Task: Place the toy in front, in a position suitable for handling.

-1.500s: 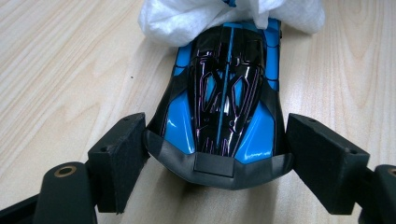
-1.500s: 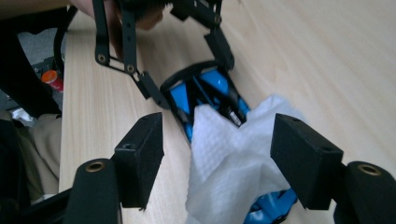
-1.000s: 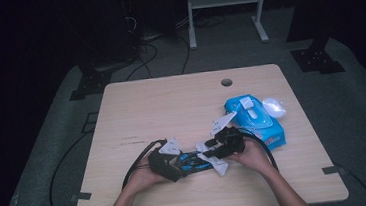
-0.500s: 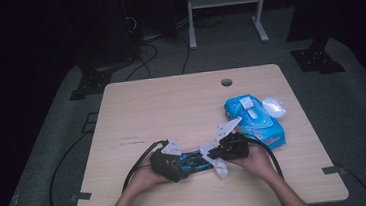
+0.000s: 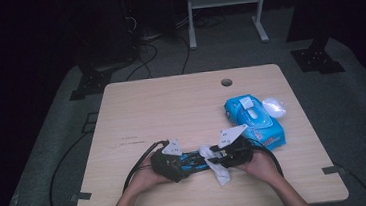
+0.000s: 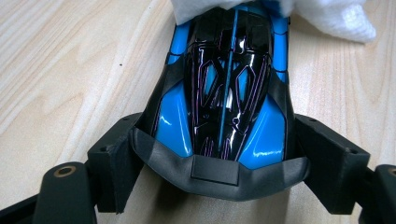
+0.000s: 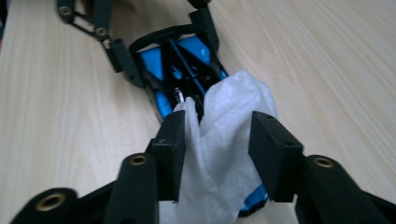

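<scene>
Left gripper [image 6: 219, 172] clamps the blue-black toy car [image 6: 224, 88] by one end, near the tabletop's [image 5: 171, 104] front edge. Right gripper [image 7: 217, 140], jaws just opening, stands loose around a white wipe [image 7: 224, 140] draped over the car's other end. Wipe pack [image 5: 255, 121] sits toward the right edge.

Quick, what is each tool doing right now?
Left tool: closed on the blue toy car.
Right tool: jaws just opened, white wipe loose between them.
</scene>
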{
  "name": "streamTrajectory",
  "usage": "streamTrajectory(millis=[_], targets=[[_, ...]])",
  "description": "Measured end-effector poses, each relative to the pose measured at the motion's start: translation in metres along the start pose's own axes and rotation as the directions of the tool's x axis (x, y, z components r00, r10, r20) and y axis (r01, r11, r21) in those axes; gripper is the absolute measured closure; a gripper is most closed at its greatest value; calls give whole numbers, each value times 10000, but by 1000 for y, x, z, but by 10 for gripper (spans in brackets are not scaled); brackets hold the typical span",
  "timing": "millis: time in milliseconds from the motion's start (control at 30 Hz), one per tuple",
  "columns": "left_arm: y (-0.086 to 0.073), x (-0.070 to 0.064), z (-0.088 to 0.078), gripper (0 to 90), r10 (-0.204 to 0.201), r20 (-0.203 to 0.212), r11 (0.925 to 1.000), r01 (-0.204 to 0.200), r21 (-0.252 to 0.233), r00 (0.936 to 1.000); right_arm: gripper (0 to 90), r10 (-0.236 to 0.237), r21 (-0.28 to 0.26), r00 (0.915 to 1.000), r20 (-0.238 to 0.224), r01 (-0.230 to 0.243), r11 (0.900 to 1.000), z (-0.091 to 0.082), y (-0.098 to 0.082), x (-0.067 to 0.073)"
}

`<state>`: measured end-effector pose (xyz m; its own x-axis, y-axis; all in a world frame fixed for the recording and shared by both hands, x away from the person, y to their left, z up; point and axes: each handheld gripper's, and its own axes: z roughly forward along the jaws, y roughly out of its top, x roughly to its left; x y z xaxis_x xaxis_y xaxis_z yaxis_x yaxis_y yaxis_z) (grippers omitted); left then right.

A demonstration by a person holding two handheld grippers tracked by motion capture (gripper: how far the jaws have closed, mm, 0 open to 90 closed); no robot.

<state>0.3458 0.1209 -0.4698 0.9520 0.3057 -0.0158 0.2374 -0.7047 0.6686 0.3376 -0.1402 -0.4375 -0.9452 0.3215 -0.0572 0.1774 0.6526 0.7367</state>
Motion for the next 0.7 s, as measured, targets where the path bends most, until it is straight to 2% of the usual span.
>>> streamTrajectory(millis=[33,100,133,200,233,267,300,333,367,433,467,500,600,700], targets=[[0,0,0,217,11,29,10000,-11,0,10000,536,211,-54,9998,-31,-211,9998,5,-1,-4],[0,0,0,218,17,46,10000,-17,4,10000,535,199,-70,9998,9,-199,9998,8,-1,-7],[0,1,0,218,22,57,10000,-22,12,10000,558,439,-155,9990,-77,-440,9989,12,0,-9],[0,1,-1,219,13,81,10000,-13,38,10000,592,460,-117,9989,-101,-461,9989,15,0,-10],[0,1,-1,219,4,92,10000,-5,58,10000,703,537,-64,9980,-335,-539,9985,18,-1,-11],[0,1,-1,219,-8,95,10000,7,95,10000,703,537,-64,9980,-335,-539,9985,18,-1,-11],[0,1,-2,220,-22,85,9999,20,121,10000,785,631,-70,9971,-415,-635,9980,17,-2,-10],[0,1,-2,219,-22,85,9999,20,121,10000,785,631,-70,9971,-415,-635,9980,17,-2,-10],[0,1,-2,219,-54,62,9999,54,107,10000,819,506,168,9982,-324,-501,9986,14,-5,-10],[0,0,-1,219,-45,46,9999,44,93,10000,829,551,286,9981,-272,-543,9981,12,-7,-11],[0,0,-1,219,-43,32,10000,43,79,10000,835,705,334,9972,-233,-697,9970,9,-11,-11],[0,0,-1,220,-38,16,10000,38,75,10000,842,1079,285,9940,-175,-1073,9938,6,-15,-10],[1,0,-1,219,-24,17,9999,24,133,10000,845,1044,127,9945,-107,-1043,9945,6,-15,-4],[1,0,-1,219,-85,-15,9999,85,103,10000,846,723,-100,9955,-616,-731,9973,14,-5,6]])
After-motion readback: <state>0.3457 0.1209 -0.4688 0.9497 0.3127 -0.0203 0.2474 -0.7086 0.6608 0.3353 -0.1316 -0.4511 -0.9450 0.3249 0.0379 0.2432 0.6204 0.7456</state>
